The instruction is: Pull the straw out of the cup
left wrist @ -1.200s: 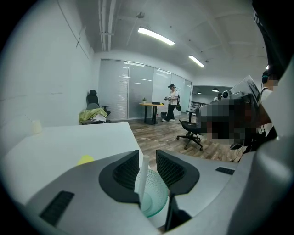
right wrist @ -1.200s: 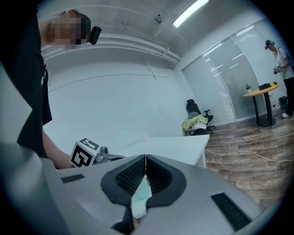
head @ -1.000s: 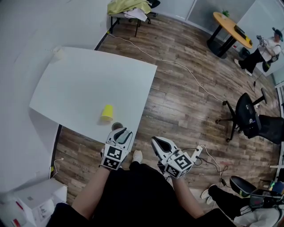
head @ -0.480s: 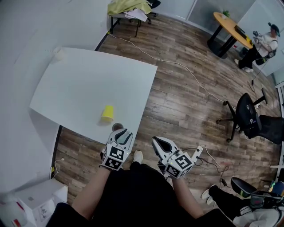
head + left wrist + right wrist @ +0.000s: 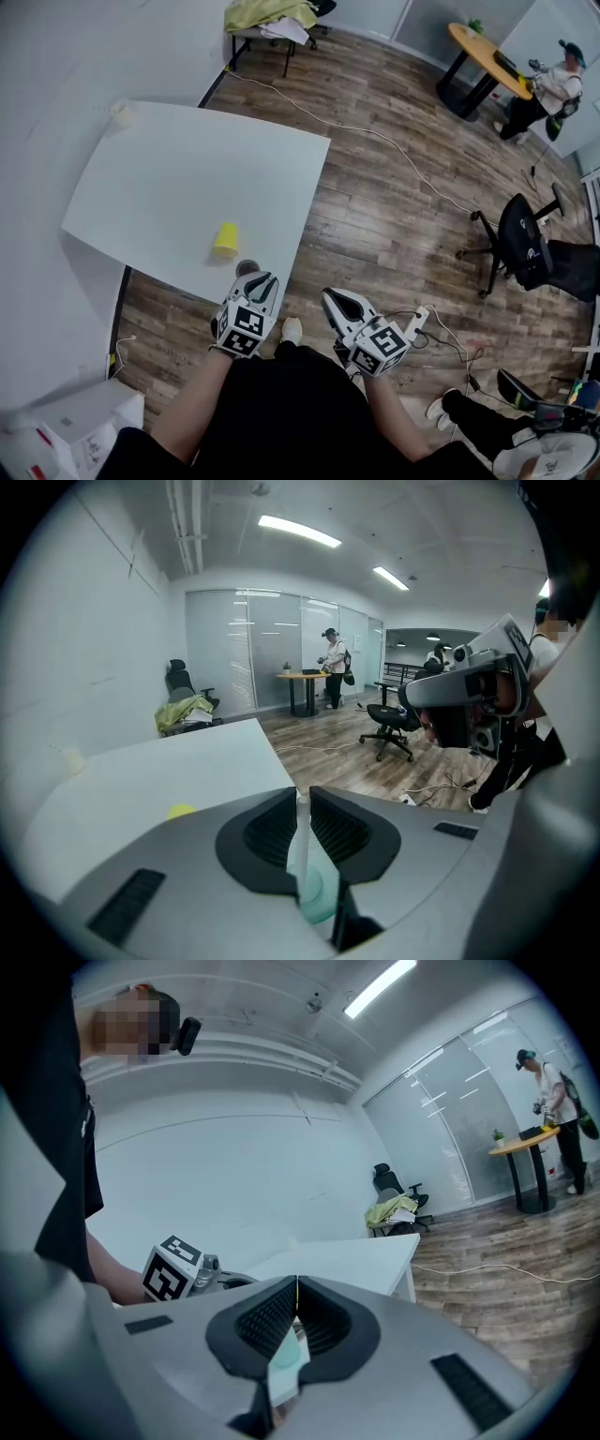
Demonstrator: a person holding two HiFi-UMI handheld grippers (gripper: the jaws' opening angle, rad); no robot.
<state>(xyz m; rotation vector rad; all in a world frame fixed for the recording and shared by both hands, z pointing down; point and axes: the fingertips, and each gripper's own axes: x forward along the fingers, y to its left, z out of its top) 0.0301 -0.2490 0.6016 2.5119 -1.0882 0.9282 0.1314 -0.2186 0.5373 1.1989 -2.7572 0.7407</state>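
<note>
The counter [image 5: 187,178] has a smooth, matt white top. The floor [image 5: 394,187] is brown, grained wood plank with a faint sheen. The cup [image 5: 226,239] is matt yellow; whether it is plastic or paper cannot be told. The left hand-held gripper [image 5: 255,281] and the right hand-held gripper [image 5: 334,300] have smooth, matt plastic shells and ribbed black pads inside the jaws. The straw [image 5: 301,827] looks like smooth, pale plastic. A cloth [image 5: 272,13] lies crumpled and soft. The glass walls [image 5: 253,649] are glossy.
</note>
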